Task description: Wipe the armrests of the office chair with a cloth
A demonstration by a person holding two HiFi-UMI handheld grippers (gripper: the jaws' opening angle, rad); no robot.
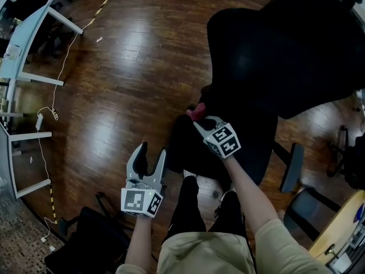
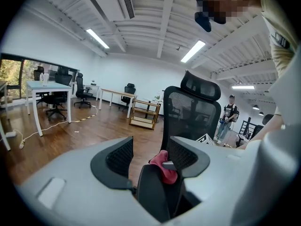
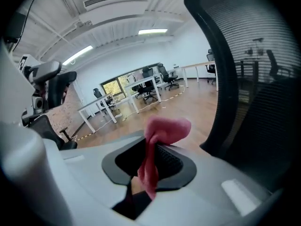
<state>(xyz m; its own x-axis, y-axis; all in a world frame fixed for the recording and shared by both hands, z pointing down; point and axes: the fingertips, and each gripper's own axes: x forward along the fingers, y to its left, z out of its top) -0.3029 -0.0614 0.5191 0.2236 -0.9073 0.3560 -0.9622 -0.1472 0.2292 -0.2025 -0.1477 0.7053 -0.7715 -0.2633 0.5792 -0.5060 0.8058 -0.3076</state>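
Observation:
The black office chair (image 1: 274, 50) stands at the upper right of the head view, its mesh back (image 2: 193, 109) upright ahead of the left gripper. A pink cloth (image 1: 197, 112) is clamped in my right gripper (image 1: 198, 119), which is at the chair's left side over the dark armrest (image 1: 182, 144). In the right gripper view the cloth (image 3: 160, 140) hangs between the jaws of that gripper (image 3: 150, 159), with the chair back (image 3: 254, 79) to the right. My left gripper (image 1: 153, 148) is open just left of the armrest. Its jaws frame the armrest pad (image 2: 153, 197) and the cloth (image 2: 165, 167).
White desks (image 1: 23, 44) line the left edge, with a cable (image 1: 57, 79) trailing over the wooden floor. A black bag (image 1: 85, 238) lies at the lower left. The chair's other armrest (image 1: 291, 167) is at the right. A person (image 2: 229, 114) stands far back.

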